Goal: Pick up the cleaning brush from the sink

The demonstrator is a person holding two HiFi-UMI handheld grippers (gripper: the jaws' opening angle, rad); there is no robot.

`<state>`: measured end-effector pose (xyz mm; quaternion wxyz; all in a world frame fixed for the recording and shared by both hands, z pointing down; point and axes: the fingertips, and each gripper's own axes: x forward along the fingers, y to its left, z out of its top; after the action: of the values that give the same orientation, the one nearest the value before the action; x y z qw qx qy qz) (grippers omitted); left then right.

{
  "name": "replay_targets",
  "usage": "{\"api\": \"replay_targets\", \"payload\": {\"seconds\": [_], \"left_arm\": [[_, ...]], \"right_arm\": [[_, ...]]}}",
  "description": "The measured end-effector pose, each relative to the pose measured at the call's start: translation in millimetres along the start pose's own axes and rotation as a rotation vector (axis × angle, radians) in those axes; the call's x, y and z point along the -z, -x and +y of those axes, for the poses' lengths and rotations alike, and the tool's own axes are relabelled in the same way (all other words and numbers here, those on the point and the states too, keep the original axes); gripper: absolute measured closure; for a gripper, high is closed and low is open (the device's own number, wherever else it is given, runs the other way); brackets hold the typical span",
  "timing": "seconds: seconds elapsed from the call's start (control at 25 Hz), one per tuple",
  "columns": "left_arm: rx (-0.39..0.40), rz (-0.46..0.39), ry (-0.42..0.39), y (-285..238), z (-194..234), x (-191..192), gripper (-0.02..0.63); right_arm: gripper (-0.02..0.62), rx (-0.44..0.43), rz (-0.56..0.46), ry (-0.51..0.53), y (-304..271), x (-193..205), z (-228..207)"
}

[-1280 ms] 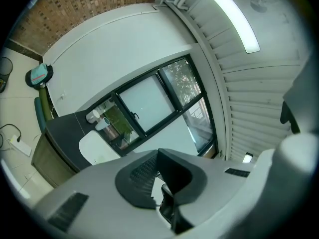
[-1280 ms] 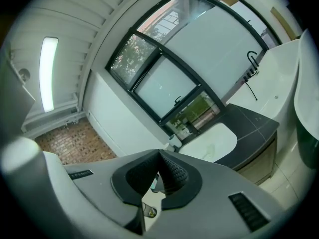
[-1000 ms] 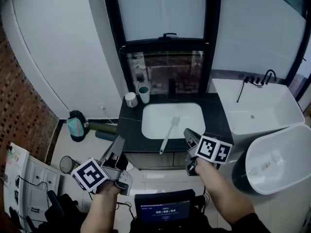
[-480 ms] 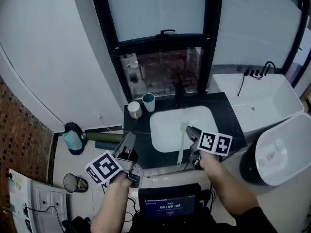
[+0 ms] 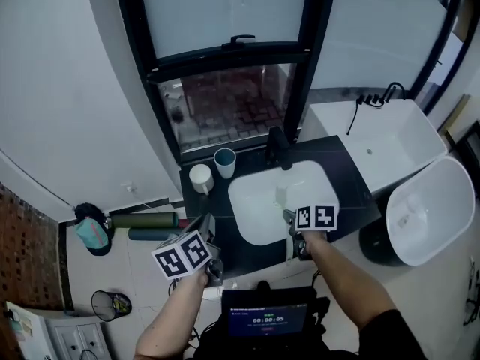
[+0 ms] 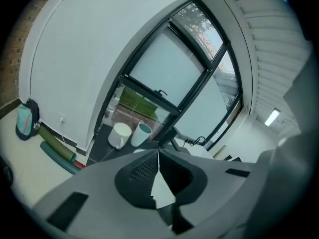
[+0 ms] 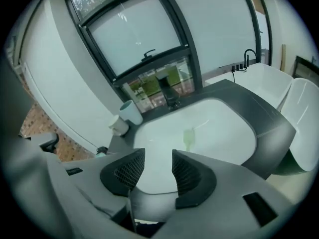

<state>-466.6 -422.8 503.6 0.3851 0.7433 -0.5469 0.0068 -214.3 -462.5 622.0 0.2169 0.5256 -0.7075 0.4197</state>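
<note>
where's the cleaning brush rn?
Right gripper view: cleaning brush lies in the white sink, in front of the black faucet, just ahead of the right gripper, whose empty jaws are opening.

grey right tool (image 7: 158, 154), black meshed pads (image 7: 185, 173)

dark screen (image 5: 262, 319) near bottom edge: timer-style digits, too small to read; no other legible text.

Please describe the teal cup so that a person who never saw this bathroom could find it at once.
Start at the white sink set in the dark counter under the window. At the counter's back left corner, left of the black tap, two cups stand side by side. The teal cup is the coloured one, nearer the tap; the white mug stands on its left.
</note>
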Motion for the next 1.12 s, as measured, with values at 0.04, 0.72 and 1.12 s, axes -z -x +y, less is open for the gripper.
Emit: {"api": "replay_targets", "payload": {"seconds": [0.04,0.72,1.12], "left_arm": [[-0.01,0.021,-0.007,-11.6,6.3,2.9,0.615],[-0.101,0.196,0.026,-131.0,53.3,36.9,0.614],[-0.108,0.208,0.044,-140.8,70.5,52.0,0.614]], "right_arm": [[0.437,0.022,0.027,0.0,-12.3,2.6,-7.5],[0.437,0.21,0.434,0.053,-168.5,35.7,-99.7],[0.55,0.306,0.622,0.083,-196.8,50.7,-108.6]]}}
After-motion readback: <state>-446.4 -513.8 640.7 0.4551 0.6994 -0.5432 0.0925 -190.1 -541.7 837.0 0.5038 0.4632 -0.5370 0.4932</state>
